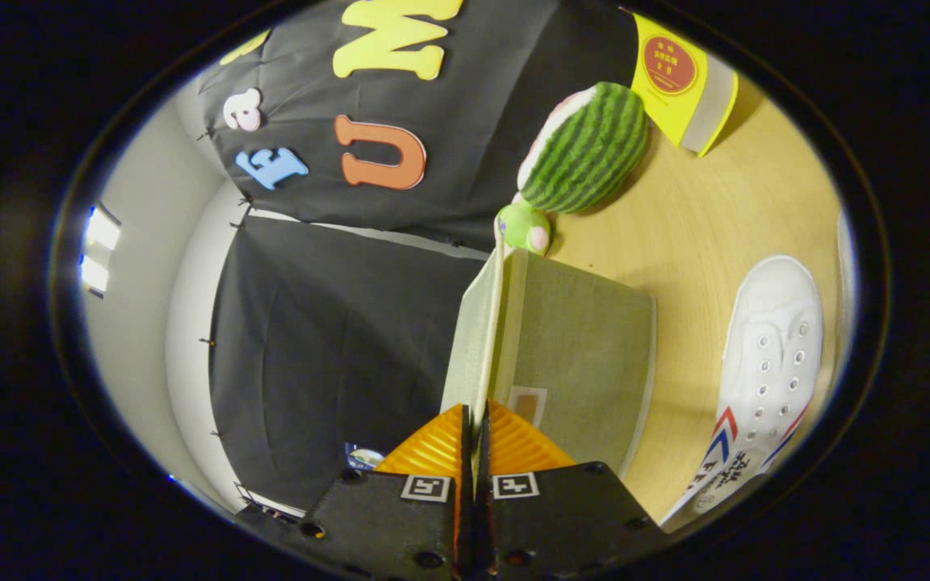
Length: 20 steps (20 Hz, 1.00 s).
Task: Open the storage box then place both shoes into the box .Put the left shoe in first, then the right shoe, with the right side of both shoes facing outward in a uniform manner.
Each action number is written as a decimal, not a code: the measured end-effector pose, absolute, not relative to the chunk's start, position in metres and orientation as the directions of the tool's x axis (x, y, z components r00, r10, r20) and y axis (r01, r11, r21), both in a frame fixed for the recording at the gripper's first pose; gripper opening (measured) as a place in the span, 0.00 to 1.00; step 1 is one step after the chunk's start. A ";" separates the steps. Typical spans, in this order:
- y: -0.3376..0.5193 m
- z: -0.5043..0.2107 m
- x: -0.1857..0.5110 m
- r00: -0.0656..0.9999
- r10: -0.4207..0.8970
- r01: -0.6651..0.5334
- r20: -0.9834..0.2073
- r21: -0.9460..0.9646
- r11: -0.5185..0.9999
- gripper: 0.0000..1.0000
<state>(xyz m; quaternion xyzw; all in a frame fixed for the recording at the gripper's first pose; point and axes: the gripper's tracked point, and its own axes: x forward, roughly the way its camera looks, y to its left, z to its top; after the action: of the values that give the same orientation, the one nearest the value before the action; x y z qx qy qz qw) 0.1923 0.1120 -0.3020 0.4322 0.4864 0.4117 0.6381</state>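
Fabric box lid (488, 323) pinched by hand-held gripper (477, 432).

The storage box (570, 355) interior stays hidden behind its lid (477, 339) — the white shoe (768, 363) runs past the view's rim.

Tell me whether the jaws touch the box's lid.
Touching: gripper view shows the gripper jaws closed on the thin pale-green fabric lid edge, no gap.

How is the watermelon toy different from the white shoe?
The watermelon toy is green with dark stripes; the white shoe is plain white with red and blue stripes on its side. The toy is round and plump; the shoe is long and has lace holes. The toy lies beyond the storage box, whose lid the tongs pinch; the shoe lies beside it. Both rest on the wooden table.
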 end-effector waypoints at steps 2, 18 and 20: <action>0.117 -0.284 0.191 0.203 0.944 -0.117 -0.260 0.951 0.287 0.06; 0.286 -0.177 0.157 0.283 0.900 -0.335 -0.332 0.845 0.417 0.14; 0.312 -0.174 0.144 0.257 0.913 -0.342 -0.318 0.854 0.393 0.18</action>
<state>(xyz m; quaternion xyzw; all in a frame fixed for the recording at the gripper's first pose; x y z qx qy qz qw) 0.1443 0.3117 -0.1736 0.3357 0.4252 0.4366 0.7183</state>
